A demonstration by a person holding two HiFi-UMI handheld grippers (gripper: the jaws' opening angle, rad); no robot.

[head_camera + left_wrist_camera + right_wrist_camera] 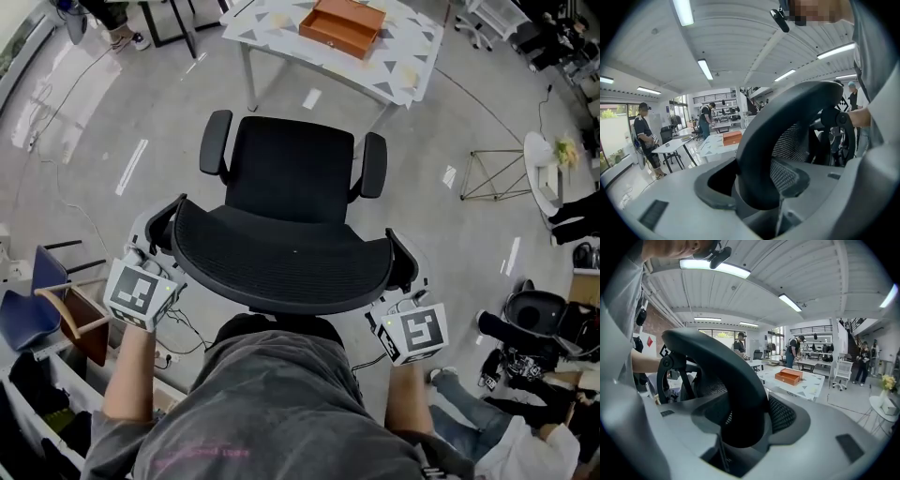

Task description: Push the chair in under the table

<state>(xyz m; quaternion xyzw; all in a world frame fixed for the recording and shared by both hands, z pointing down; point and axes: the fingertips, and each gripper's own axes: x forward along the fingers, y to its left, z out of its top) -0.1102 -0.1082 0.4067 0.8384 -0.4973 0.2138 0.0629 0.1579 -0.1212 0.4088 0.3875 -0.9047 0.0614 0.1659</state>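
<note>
A black mesh office chair (291, 169) stands in front of me, its seat facing a white table (398, 56) with grey triangles. The chair's curved backrest (281, 258) is nearest to me. My left gripper (167, 227) is shut on the backrest's left end, and my right gripper (403, 264) is shut on its right end. In the left gripper view the backrest rim (757, 150) fills the gap of the left gripper (759, 190). In the right gripper view the rim (736, 390) sits likewise in the right gripper (740, 430). An orange box (342, 26) lies on the table.
A thin metal frame stand (492, 173) and a small white round table (544, 173) are to the right. Another black chair (534, 314) is at lower right. A blue chair (28, 314) and a brown box (84, 323) are at lower left. People stand at far tables (670, 145).
</note>
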